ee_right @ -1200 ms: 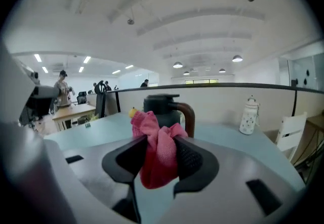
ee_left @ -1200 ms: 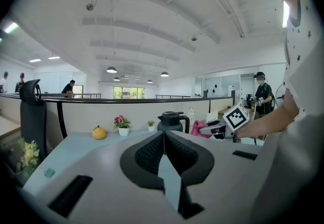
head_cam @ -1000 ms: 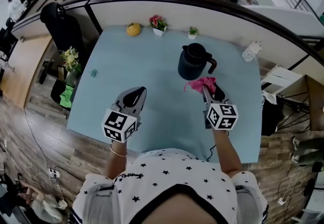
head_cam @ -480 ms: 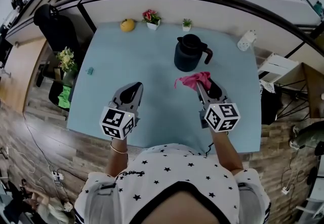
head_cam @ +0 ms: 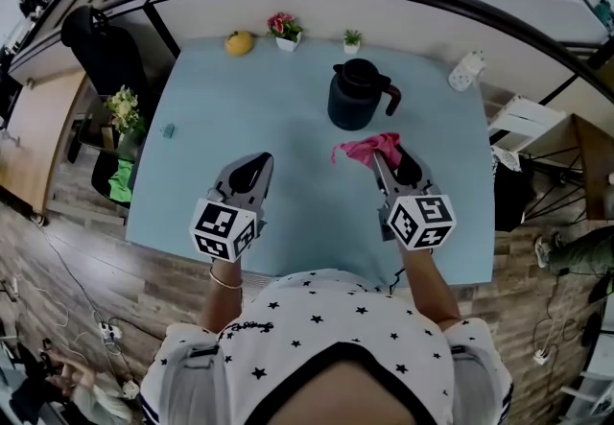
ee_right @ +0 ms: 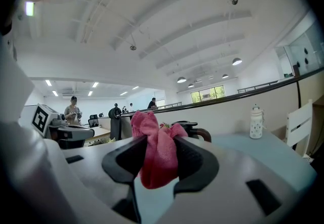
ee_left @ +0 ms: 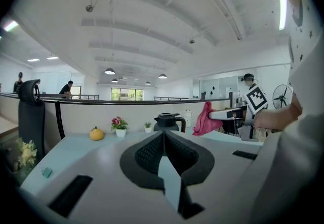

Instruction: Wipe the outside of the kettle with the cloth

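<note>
A dark kettle (head_cam: 358, 95) with a reddish handle stands upright on the light blue table (head_cam: 249, 126), toward the back. The pink cloth (head_cam: 366, 148) hangs just in front of the kettle, apart from it, and my right gripper (head_cam: 382, 158) is shut on it. In the right gripper view the cloth (ee_right: 156, 147) fills the gap between the jaws, and the kettle (ee_right: 191, 128) shows just behind it. My left gripper (head_cam: 251, 167) hovers over the table's near left part, shut with nothing in it. In the left gripper view the kettle (ee_left: 168, 121) and the held cloth (ee_left: 204, 119) are visible ahead.
Along the table's far edge sit a yellow fruit (head_cam: 239, 42), a small pot of red flowers (head_cam: 284, 31) and a tiny green plant (head_cam: 352, 39). A white bottle (head_cam: 465, 71) stands at the far right corner. A small teal object (head_cam: 168, 131) lies near the left edge.
The head view has shifted slightly, so the kettle sits a little farther from the cloth in the picture. Both grippers hold nearly the same places, the right one still on the cloth.
</note>
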`<control>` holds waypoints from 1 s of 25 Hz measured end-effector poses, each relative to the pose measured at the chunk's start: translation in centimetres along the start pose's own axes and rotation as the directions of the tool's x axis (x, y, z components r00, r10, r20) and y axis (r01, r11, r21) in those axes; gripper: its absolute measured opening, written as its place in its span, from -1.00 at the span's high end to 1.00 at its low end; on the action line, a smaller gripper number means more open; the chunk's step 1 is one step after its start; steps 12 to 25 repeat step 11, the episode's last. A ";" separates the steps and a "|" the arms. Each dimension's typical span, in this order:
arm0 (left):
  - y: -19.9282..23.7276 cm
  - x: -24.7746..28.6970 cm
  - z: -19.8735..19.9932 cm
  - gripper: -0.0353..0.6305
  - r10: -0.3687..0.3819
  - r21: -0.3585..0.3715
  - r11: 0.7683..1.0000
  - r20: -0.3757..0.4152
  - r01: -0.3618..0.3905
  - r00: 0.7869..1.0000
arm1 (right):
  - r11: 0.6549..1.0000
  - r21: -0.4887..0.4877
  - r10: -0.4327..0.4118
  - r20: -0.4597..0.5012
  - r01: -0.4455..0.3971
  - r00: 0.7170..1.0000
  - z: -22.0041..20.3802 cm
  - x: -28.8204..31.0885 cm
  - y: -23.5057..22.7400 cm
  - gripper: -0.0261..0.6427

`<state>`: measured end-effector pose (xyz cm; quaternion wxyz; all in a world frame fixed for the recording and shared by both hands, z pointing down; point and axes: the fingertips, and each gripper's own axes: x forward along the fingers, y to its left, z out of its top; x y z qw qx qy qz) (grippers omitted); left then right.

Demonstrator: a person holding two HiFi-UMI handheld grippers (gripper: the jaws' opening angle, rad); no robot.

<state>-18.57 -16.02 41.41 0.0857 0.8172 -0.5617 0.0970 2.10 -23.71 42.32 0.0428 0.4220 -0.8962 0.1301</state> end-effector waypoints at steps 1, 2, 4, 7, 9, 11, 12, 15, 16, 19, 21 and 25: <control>-0.1 0.0 0.0 0.80 -0.001 0.001 1.000 0.000 0.001 1.000 | 1.000 0.005 -0.005 0.001 0.005 1.000 0.0 -0.1 -0.2 0.44; -0.1 0.0 0.0 0.80 -0.003 0.002 1.000 0.000 0.003 1.000 | 1.000 0.009 -0.009 0.002 0.009 1.000 -0.1 -0.2 -0.3 0.44; -0.3 0.0 0.0 0.80 -0.004 0.003 1.000 -0.003 0.004 1.000 | 1.000 0.011 -0.015 0.004 0.015 1.000 -0.1 -0.4 -0.5 0.44; -0.3 0.0 -0.1 0.80 -0.003 0.004 1.000 -0.006 0.003 1.000 | 1.000 0.007 -0.015 0.009 0.015 1.000 0.0 -0.5 -0.5 0.44; -0.4 0.0 -0.1 0.80 -0.002 0.004 1.000 -0.007 0.002 1.000 | 1.000 0.009 -0.013 0.010 0.013 1.000 0.0 -0.6 -0.5 0.44; -0.5 0.0 -0.1 0.80 -0.002 0.004 1.000 -0.008 0.002 1.000 | 1.000 0.011 -0.011 0.011 0.011 1.000 0.1 -0.6 -0.5 0.44; -0.5 0.0 -0.1 0.80 -0.002 0.004 1.000 -0.008 0.002 1.000 | 1.000 0.011 -0.011 0.011 0.011 1.000 0.1 -0.6 -0.5 0.44; -0.5 0.0 -0.1 0.80 -0.002 0.004 1.000 -0.008 0.002 1.000 | 1.000 0.011 -0.011 0.011 0.011 1.000 0.1 -0.6 -0.5 0.44; -0.5 0.0 -0.1 0.80 -0.002 0.004 1.000 -0.008 0.002 1.000 | 1.000 0.011 -0.011 0.011 0.011 1.000 0.1 -0.6 -0.5 0.44; -0.5 0.0 -0.1 0.80 -0.002 0.004 1.000 -0.008 0.002 1.000 | 1.000 0.011 -0.011 0.011 0.011 1.000 0.1 -0.6 -0.5 0.44; -0.5 0.0 -0.1 0.80 -0.002 0.004 1.000 -0.008 0.002 1.000 | 1.000 0.011 -0.011 0.011 0.011 1.000 0.1 -0.6 -0.5 0.44; -0.5 0.0 -0.1 0.80 -0.002 0.004 1.000 -0.008 0.002 1.000 | 1.000 0.011 -0.011 0.011 0.011 1.000 0.1 -0.6 -0.5 0.44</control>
